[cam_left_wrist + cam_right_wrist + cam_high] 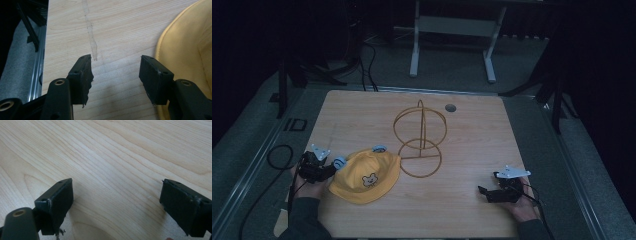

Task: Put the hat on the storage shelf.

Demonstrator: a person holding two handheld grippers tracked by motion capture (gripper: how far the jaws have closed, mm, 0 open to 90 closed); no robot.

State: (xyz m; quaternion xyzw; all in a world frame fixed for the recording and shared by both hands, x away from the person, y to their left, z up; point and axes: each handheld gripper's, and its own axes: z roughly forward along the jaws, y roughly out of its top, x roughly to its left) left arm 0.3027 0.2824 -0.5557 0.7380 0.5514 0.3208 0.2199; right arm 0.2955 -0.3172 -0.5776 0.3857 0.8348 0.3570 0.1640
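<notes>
We see left gripper [330,169] at table's [472,215] near-left edge, jaws apart, empty, just beside yellow hat [364,176]. Hat lies crown up, bear face toward near edge, blue ears toward far-left; in left gripper view hat [190,50] cut off at right. Gold wire stand [420,142] mid-table, upright. Right gripper [484,192] near-right, jaws wide, empty, over bare wood.

Hat [364,176] on table [472,210] front-left; wire stand [420,140] just behind-right, centre.
</notes>
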